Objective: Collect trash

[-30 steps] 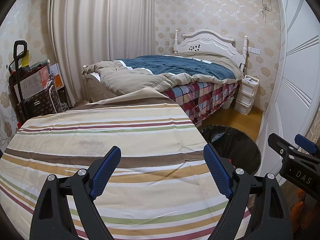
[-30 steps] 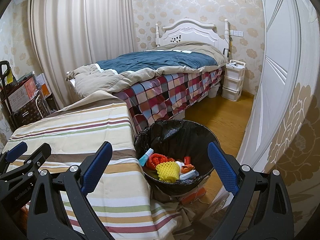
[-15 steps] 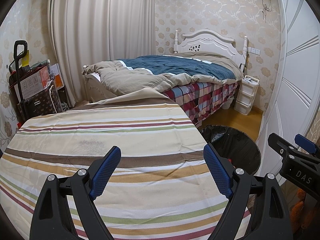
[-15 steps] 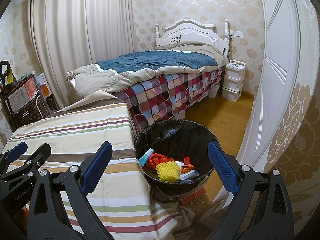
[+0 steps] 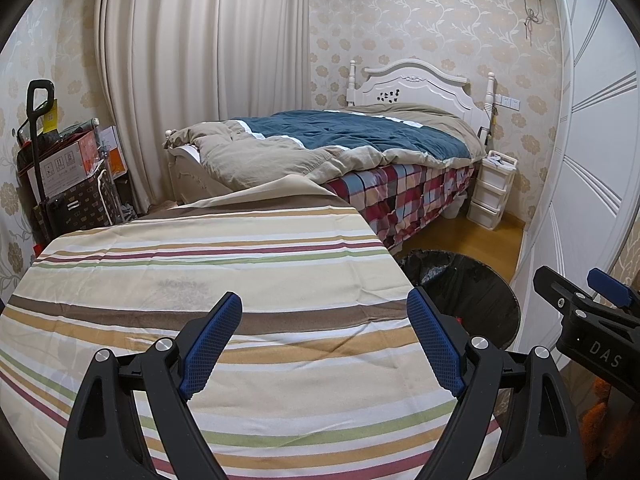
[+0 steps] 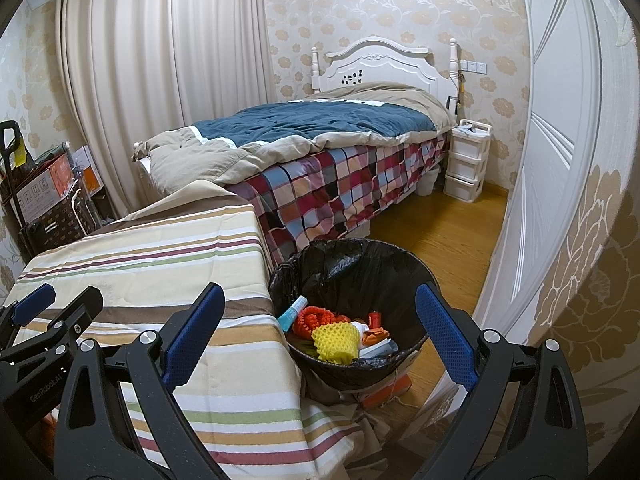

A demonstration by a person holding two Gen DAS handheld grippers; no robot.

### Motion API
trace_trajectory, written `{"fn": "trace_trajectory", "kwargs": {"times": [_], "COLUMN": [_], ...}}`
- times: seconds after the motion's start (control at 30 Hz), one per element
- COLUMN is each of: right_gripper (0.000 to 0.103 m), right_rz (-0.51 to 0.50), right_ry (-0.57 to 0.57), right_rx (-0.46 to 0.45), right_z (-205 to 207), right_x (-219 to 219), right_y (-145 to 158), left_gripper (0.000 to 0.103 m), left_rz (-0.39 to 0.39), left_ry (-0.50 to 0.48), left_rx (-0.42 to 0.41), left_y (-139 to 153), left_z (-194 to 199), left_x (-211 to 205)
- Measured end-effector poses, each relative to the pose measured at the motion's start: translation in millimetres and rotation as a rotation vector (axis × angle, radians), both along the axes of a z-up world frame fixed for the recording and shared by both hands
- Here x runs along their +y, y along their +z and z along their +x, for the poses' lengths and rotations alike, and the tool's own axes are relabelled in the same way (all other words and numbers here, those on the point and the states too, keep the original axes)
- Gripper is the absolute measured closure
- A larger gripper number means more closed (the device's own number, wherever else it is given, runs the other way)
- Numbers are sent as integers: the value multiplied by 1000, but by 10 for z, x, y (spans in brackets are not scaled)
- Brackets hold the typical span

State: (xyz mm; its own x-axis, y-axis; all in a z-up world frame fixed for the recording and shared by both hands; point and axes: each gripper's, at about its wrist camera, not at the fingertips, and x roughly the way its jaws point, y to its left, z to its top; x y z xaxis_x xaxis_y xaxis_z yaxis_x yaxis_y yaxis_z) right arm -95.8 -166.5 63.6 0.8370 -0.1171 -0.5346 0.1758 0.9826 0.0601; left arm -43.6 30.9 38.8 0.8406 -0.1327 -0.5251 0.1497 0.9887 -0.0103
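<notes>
The trash (image 6: 340, 330) is lying in the bottom of the black-lined bin (image 6: 404, 264): a yellow foam net, an orange-red net, a small teal tube and a few small red and white pieces, heaped together. In the right wrist view this heap is sitting ahead of and between the jaws of the right gripper (image 6: 318, 334), which are standing wide apart with nothing between them. The bin is standing on the wooden floor (image 6: 440, 236), touching the edge of the striped tablecloth (image 6: 160, 256) beyond the left jaw. The left gripper (image 5: 324, 340) is hovering over that cloth, its jaws also spread wide and gripping nothing; the bin (image 5: 472, 292) is showing just past its right jaw. Farther ahead of both, a bed (image 6: 320, 136) is standing against the wallpapered wall.
</notes>
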Motion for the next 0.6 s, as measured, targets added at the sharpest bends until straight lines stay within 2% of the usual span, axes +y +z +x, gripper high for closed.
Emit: {"fn": "trace_trajectory", "kwargs": {"times": [0.6], "right_gripper": [9], "right_rz": [0], "right_ry": [0], "right_rx": [0], "right_z": [-1], "right_x": [4], "right_y": [-3], "left_gripper": [19], "left_rz": [6], "left_ry": [5], "left_rx": [-9], "left_y": [23], "left_z": [-8], "left_x": [-14]}}
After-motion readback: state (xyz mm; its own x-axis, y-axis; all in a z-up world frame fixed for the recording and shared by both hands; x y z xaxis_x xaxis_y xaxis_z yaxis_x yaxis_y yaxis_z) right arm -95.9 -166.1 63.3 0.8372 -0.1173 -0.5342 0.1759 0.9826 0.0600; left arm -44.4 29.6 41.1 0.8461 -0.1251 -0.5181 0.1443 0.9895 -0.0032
